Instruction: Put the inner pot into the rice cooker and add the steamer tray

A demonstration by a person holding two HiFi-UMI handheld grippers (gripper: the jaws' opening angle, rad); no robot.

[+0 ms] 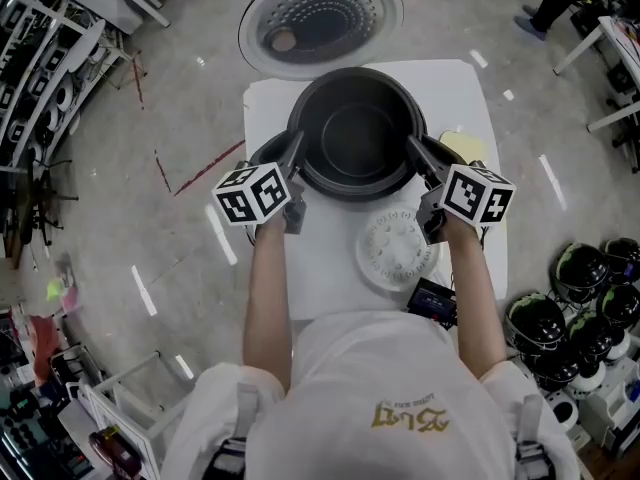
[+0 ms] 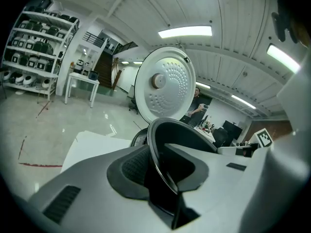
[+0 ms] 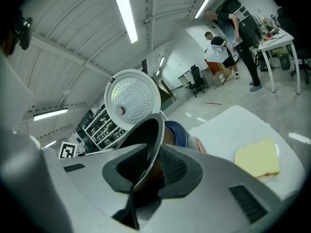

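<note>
Shiny grey floor [image 1: 180,228] all round, with a small white table [image 1: 320,268] in the middle of it, and everything's happening on that.

Left gripper [image 2: 157,146]: the jaws are closed down to a thin slit and the rim of the pot [image 1: 355,133] is pinched between the pads, one pad on the outside wall and one inside. Right gripper [image 3: 154,146] is the same deal on the opposite side, with the ribbed pad right up against the pot's coppery outer wall and the other jaw inside the rim. Nothing else is in either one.

From the head view, the left gripper has the rim at 9 o'clock and the right one at 3 o'clock, so the pot hangs level between them. It's right at the mouth of the rice cooker [image 1: 264,154], whose dark body peeks out just past the pot at about 9 o'clock. Can't tell if the pot is all the way down in it.

The cooker's lid [image 1: 320,18] stands wide open at the pot's 12 o'clock, dimpled inside showing.

The steamer tray [image 1: 398,248], a white round thing with holes, lies flat on the table at the pot's 5 o'clock, near it but not touching. A yellow pad [image 3: 257,158] lies on the table out past the right gripper at 3 o'clock. A small dark gadget [image 1: 432,300] sits at the tray's 5 o'clock, at the table edge.
</note>
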